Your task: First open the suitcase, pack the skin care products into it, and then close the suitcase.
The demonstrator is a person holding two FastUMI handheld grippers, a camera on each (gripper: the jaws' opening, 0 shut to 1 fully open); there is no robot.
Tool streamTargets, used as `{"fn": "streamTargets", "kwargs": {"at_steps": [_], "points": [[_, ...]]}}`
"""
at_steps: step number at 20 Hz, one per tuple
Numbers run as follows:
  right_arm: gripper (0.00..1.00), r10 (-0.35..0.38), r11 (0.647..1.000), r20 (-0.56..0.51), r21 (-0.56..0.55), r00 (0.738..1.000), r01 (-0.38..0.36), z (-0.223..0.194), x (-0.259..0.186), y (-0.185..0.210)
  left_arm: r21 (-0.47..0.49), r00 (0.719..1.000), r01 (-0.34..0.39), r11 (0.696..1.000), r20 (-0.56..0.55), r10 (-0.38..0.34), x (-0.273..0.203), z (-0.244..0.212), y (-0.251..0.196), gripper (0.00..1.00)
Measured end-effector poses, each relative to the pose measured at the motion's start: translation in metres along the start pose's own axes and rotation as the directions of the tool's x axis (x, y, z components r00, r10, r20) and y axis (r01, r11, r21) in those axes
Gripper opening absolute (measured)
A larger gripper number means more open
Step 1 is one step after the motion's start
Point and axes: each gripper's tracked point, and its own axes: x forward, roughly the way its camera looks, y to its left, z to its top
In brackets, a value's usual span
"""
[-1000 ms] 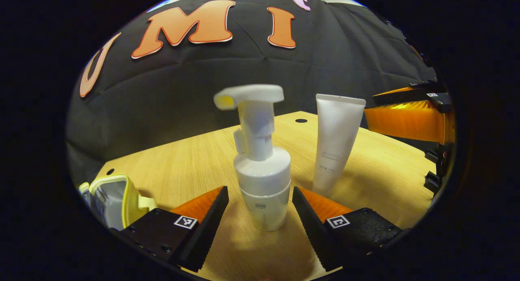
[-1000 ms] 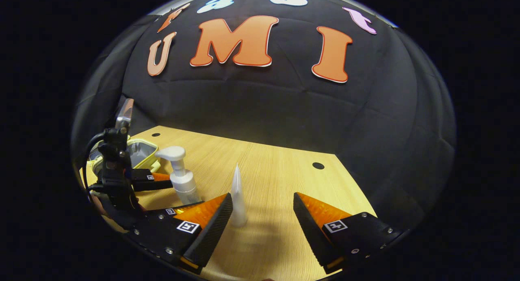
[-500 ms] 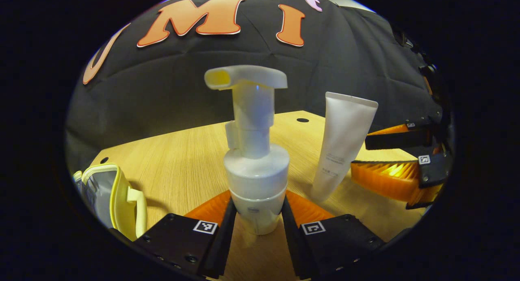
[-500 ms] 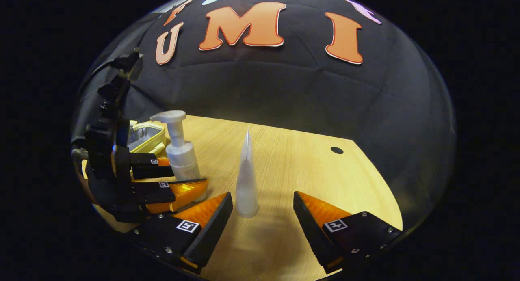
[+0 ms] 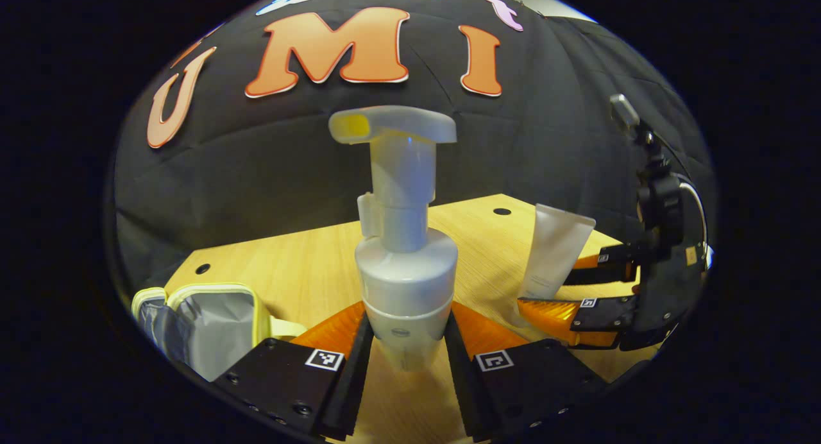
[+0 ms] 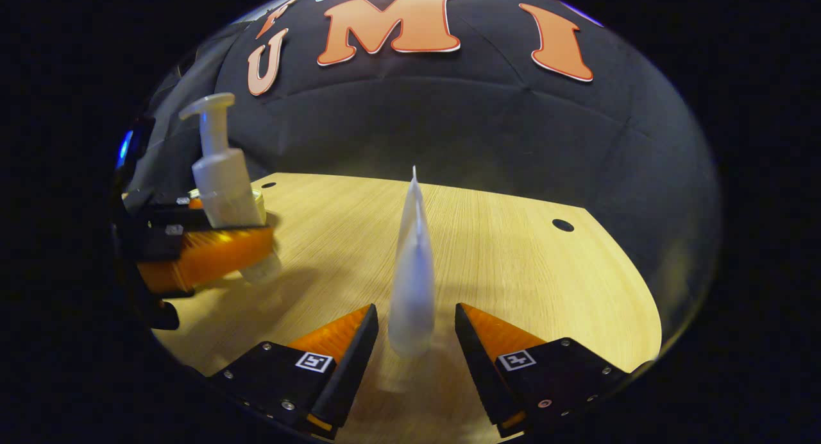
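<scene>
The left hand-held gripper (image 5: 403, 360) is pinching the white foam pump bottle (image 5: 404, 251) low on its body, both fingers pressed against its sides, and the bottle's long axis stands upright with the pump head at the top and its spout pointing to the left of the left gripper view. In the right gripper view the same bottle (image 6: 221, 174) appears raised off the wooden worktop (image 6: 513, 251), its base clear of the wood and a shadow beneath it. The small yellow-trimmed suitcase (image 5: 205, 319) lies open at the lower left of the left gripper view, just beside and to the left of that gripper, so the carry to it looks short and the left hand is plainly the nearer one. The right hand-held gripper (image 6: 415, 341) is spread, its fingers standing either side of the white squeeze tube (image 6: 414, 264) near its base; whether they already touch it cannot be told, though a gap seems to remain on each side. The tube stands upright on its cap, edge-on to this camera, its flat faces turned toward the two fingers. Judging by this, one product is about to go into the case while the second awaits a squeeze.
</scene>
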Motion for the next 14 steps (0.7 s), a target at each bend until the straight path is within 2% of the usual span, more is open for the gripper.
{"fn": "streamTargets", "kwargs": {"at_steps": [1, 4, 5, 8, 14], "points": [[0.77, -0.003, 1.000, -0.002, 0.002, 1.000, 0.003, -0.001, 0.003, 0.001, -0.004, 1.000, -0.020, 1.000, 0.003, 0.020, -0.006, 0.003, 0.009, 0.60], [0.45, -0.014, 1.000, -0.002, 0.012, 1.000, 0.014, 0.004, 0.005, 0.001, -0.003, 0.997, -0.082, 0.997, 0.003, 0.082, -0.020, 0.009, 0.036, 0.60], [0.48, -0.011, 1.000, -0.011, 0.022, 1.000, 0.012, 0.005, 0.005, 0.002, -0.004, 0.995, -0.098, 0.995, 0.002, 0.098, -0.026, 0.010, 0.043, 0.60], [0.45, -0.007, 0.999, -0.013, 0.036, 1.000, 0.007, 0.015, -0.002, 0.005, -0.003, 0.990, -0.139, 0.990, 0.001, 0.139, -0.041, 0.012, 0.063, 0.60], [0.44, 0.005, 1.000, 0.039, -0.010, 0.999, -0.004, 0.064, -0.026, 0.024, -0.031, 0.980, -0.196, 0.980, 0.000, 0.197, -0.072, 0.028, 0.099, 0.60]]}}
